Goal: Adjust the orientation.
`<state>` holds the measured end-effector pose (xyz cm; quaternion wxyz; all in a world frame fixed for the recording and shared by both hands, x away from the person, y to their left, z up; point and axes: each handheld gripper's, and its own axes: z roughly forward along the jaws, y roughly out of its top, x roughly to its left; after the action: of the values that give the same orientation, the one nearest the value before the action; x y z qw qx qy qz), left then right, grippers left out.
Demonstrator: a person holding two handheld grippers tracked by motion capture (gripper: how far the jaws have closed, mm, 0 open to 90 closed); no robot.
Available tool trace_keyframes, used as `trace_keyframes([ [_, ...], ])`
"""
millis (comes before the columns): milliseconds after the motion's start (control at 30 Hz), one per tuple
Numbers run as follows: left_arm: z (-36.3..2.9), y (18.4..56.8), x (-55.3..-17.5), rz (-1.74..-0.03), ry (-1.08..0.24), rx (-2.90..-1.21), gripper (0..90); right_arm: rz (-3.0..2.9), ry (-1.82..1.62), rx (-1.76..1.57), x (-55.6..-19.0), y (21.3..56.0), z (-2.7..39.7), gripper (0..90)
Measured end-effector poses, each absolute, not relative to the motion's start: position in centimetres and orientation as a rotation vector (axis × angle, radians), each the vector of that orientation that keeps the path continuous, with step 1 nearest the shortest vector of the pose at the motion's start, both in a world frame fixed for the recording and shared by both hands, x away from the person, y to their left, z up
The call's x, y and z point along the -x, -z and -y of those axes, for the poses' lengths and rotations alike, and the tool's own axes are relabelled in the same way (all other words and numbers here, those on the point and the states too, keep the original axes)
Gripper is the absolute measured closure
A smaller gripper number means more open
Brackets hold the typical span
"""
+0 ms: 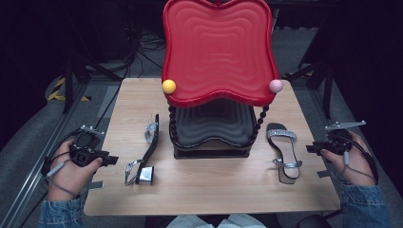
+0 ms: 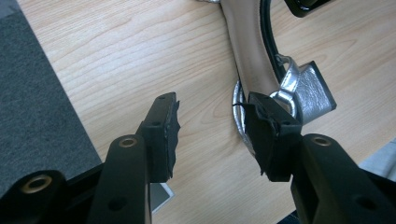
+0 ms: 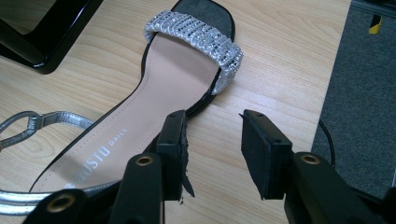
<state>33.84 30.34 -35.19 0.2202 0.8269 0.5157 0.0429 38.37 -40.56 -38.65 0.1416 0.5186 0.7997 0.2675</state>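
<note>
A light wooden table (image 1: 214, 190) stands over grey floor. At its middle rests a black stand (image 1: 211, 151) carrying a red wavy tray (image 1: 216, 47). To the stand's left a silver sandal (image 1: 145, 152) lies tipped on its side. To the right a matching sandal (image 1: 284, 151) lies flat, sole down.

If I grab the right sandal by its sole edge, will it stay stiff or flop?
The right sandal looks flat and thin-soled, so it is probably light and may bend slightly. Its loose silver ankle strap will likely dangle. The smooth insole might slip, so the sole edge nearest the open right hand-held gripper seems safer.
</note>
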Motion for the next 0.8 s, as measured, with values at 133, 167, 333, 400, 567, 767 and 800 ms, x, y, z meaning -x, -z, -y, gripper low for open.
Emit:
trace_keyframes([
  [133,-29.6,34.9,-33.7,-1.401,-0.093,-2.298,47.3,-2.290,-0.782,-1.494,-38.2,38.5,40.9,61.3],
  [167,-29.4,34.8,-33.7,-1.387,-0.085,-2.308,45.3,-2.286,-0.786,-1.505,-38.2,38.5,40.9,61.2],
  [333,-27.9,34.6,-33.0,-1.327,-0.033,-2.366,42.7,-2.296,-0.787,-1.507,-38.3,38.6,40.8,60.2],
  [400,-27.5,34.7,-32.8,-1.312,-0.015,-2.393,41.0,-2.304,-0.776,-1.503,-38.3,38.7,40.8,60.0],
  [567,-27.0,35.3,-32.6,-1.309,0.016,-2.448,38.3,-2.309,-0.777,-1.504,-38.3,38.7,40.5,59.6],
  [767,-26.6,36.5,-32.6,-1.296,0.060,-2.497,39.4,-2.335,-0.761,-1.482,-38.7,39.1,40.2,58.5],
  [800,-26.6,36.5,-32.6,-1.296,0.060,-2.497,39.5,-2.339,-0.760,-1.479,-38.7,39.1,40.2,58.4],
])
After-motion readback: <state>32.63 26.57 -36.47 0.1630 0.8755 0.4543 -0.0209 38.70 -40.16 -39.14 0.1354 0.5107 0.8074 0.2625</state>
